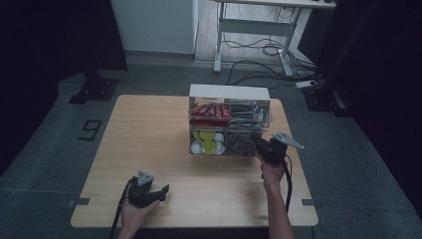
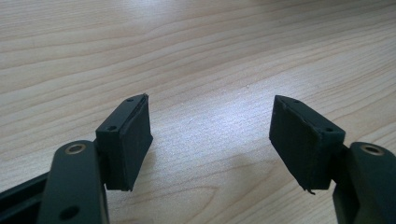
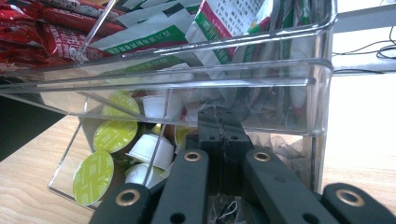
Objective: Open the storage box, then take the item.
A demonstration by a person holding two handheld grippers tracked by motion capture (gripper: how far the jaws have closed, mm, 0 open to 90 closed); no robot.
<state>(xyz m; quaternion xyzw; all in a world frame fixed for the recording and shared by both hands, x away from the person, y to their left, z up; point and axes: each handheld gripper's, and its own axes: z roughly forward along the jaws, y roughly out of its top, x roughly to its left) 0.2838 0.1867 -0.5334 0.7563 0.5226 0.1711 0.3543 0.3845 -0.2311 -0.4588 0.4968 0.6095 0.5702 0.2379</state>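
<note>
Clear organizer (image 1: 229, 121), two tiers, stands toward the table's (image 1: 149, 134) far edge, right of centre. My right gripper (image 3: 219, 122) reaches into its lower right compartment, jaws pressed together; what they pinch, if anything, I cannot tell among dim wrappers. Yellow-lidded capsules (image 3: 112, 135) sit in the compartment beside it. My left gripper (image 2: 210, 140) rests near the near-left edge, jaws wide apart, holding nothing.

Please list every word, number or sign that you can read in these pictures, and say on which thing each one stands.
"9": marked on the grey floor left of the table, high view.
Chinese print on the green-and-white sachets in the clear organizer: too blurred to read.
Print on the red packets: too blurred.
Print on the green-lidded capsules: too small to read.
</note>
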